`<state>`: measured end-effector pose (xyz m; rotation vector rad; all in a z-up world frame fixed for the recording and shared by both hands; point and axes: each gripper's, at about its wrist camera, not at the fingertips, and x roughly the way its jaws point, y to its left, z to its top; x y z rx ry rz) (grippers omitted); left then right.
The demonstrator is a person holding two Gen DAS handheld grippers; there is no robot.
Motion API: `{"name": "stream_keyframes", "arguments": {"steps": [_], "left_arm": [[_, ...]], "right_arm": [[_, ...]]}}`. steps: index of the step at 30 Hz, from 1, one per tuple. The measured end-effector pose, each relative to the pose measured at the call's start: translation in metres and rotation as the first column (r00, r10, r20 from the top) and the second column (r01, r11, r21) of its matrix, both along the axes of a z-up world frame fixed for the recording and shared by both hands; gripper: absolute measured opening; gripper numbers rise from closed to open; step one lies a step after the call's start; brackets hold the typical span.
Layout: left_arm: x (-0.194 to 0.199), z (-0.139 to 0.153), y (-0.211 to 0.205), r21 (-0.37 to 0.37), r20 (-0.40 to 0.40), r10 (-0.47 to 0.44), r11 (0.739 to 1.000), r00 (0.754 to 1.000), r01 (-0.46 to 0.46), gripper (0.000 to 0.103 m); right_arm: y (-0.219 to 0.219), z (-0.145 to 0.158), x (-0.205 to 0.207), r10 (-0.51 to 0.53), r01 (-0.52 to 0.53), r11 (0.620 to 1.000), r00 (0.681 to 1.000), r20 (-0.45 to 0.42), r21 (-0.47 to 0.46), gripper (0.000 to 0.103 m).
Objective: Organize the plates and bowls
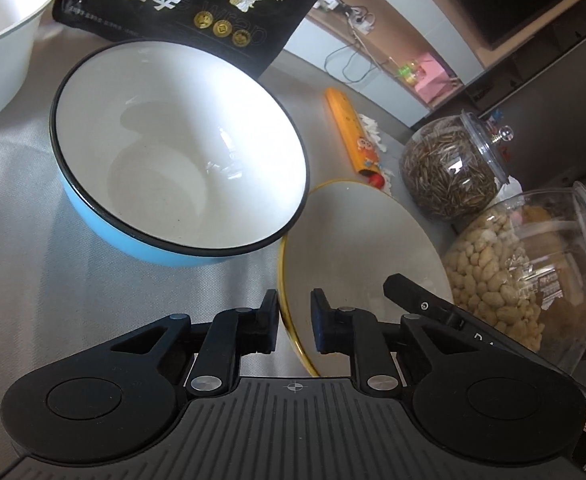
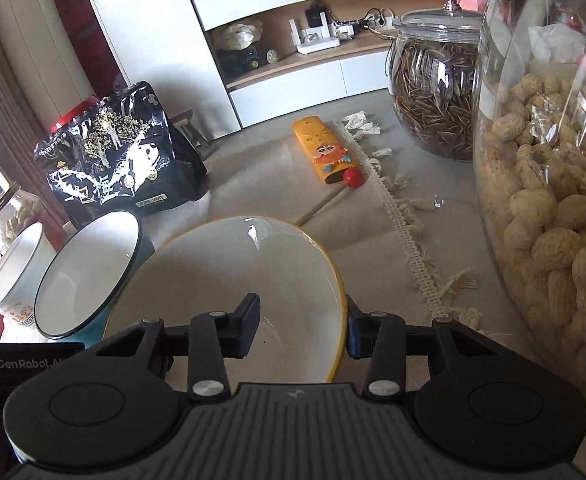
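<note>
In the left wrist view, the left gripper sits at lower centre, its jaws straddling the near rim of a yellow-rimmed white ceramic bowl without closing on it, so the claw is released. A black finger of the right gripper reaches over this bowl's far side. Upper left of it stands a blue ceramic bowl with a white inside and black rim, and a plain white bowl fills the top left corner: three bowls here. A black snack bag at top reads "包梅" and "wrap".

In the right wrist view, the right gripper is spread, one finger inside the yellow-rimmed bowl, the other outside its rim, not clenched. Only this view shows a white paper cup with unreadable print, "GenRobot.AI" lettering at lower left, and an orange cartoon-printed case. Two clear glass jars stand at right: sunflower seeds and peanuts.
</note>
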<state>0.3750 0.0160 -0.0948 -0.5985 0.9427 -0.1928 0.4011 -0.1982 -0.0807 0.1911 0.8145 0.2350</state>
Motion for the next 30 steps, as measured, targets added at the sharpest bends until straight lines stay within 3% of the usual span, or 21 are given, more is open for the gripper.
{"name": "stream_keyframes", "arguments": {"steps": [3,9,13,18,30], "left_arm": [[-0.009,0.011,-0.005,0.105,-0.012,-0.047,0.993,0.999,0.048,0.022],[-0.054,0.026,0.012,0.225,-0.111,-0.122,0.963,0.986,0.145,0.027],[-0.085,0.023,0.041,0.225,-0.206,-0.104,0.963,0.973,0.151,0.027],[-0.106,0.032,0.052,0.278,-0.233,-0.085,0.949,0.969,0.150,0.027],[-0.113,0.047,0.065,0.214,-0.232,-0.081,0.968,0.969,0.132,0.027]], "right_arm": [[0.003,0.002,-0.013,0.033,-0.033,0.999,0.999,-0.004,-0.008,0.042],[0.014,-0.002,-0.045,0.105,-0.102,0.993,0.993,-0.049,0.059,0.041],[0.040,0.004,-0.077,0.232,-0.230,0.970,0.972,-0.023,0.078,0.041],[0.061,0.002,-0.101,0.328,-0.325,0.943,0.944,-0.029,0.076,0.041],[0.060,-0.002,-0.110,0.292,-0.288,0.953,0.956,-0.031,0.095,0.041]]}}
